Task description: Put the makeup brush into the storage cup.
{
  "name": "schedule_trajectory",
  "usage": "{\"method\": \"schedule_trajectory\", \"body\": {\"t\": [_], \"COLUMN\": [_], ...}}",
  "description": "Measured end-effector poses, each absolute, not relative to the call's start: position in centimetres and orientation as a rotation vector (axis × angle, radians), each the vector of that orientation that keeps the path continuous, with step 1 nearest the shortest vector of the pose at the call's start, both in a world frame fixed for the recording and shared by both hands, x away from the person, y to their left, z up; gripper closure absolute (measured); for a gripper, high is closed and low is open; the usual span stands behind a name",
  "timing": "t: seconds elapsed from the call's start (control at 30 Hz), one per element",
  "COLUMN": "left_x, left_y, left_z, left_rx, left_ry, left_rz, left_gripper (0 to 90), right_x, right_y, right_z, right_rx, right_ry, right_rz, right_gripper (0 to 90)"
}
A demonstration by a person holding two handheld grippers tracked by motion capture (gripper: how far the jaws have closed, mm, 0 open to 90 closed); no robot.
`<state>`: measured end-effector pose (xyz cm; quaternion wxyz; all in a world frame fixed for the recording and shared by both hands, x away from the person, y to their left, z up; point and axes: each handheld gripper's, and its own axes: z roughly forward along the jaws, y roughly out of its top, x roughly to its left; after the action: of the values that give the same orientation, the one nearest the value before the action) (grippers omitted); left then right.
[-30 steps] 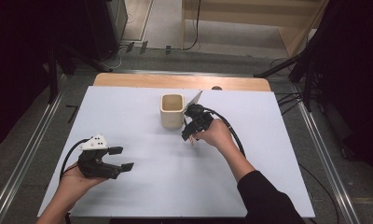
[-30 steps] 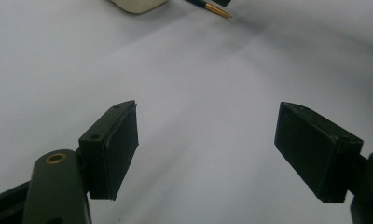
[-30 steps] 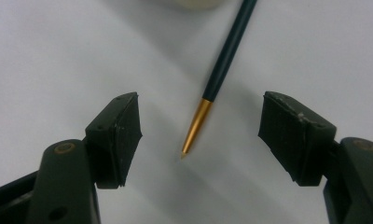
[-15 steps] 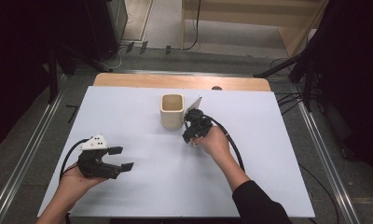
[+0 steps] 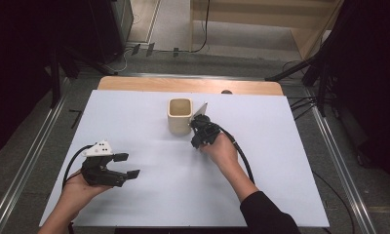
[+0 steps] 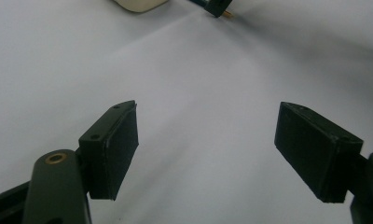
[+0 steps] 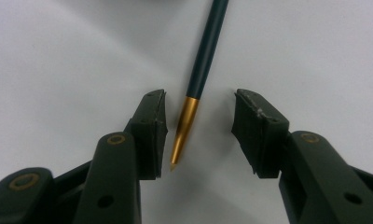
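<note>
The left gripper (image 5: 128, 165) is showing a black body with a pale grey three-cornered plate on top and a black cable looping back from it. The right gripper (image 7: 201, 133) is showing matte black jaws with flat rectangular pads, brass-ringed pivot holes and small dark screw holes. The person's right arm is wearing a black sleeve (image 5: 268, 214), and a thick black cable is trailing beside it.

Left gripper (image 5: 127, 165) is held low at the near left, forearm entering from the bottom edge, fingers (image 6: 111, 147) spread wide with nothing between them. Right gripper (image 5: 198, 139) is held farther out near centre, arm stretched diagonally from the lower right, tips angled down. Its fingers (image 7: 152, 130) have just been closing and are seen partly closed, with a gap remaining, pressing on nothing.
</note>
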<state>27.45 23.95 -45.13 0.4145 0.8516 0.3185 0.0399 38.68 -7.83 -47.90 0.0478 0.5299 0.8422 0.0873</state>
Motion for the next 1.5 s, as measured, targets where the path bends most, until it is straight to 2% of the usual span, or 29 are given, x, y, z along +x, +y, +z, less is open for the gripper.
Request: {"method": "schedule_trajectory", "body": {"t": [0.47,0.77,1.5], "left_x": [27.5,27.5,27.5], "left_y": [23.9,23.9,23.9], "left_z": [-45.2,-45.2,-45.2], "left_rx": [2.139,2.140,2.145], "left_ry": [0.808,0.807,0.808], "left_rz": [0.099,0.097,0.098], "left_gripper": [22.8,22.8,22.8], "right_x": [39.1,39.3,39.8], "right_y": [-7.6,-7.5,-8.8], "right_z": [-47.8,-47.8,-47.7], "right_rx": [1.630,1.626,1.795], "right_ry": [2.582,2.583,2.528], "right_rz": [0.262,0.255,0.266], "right_gripper": [73.0,78.6,84.8]}}
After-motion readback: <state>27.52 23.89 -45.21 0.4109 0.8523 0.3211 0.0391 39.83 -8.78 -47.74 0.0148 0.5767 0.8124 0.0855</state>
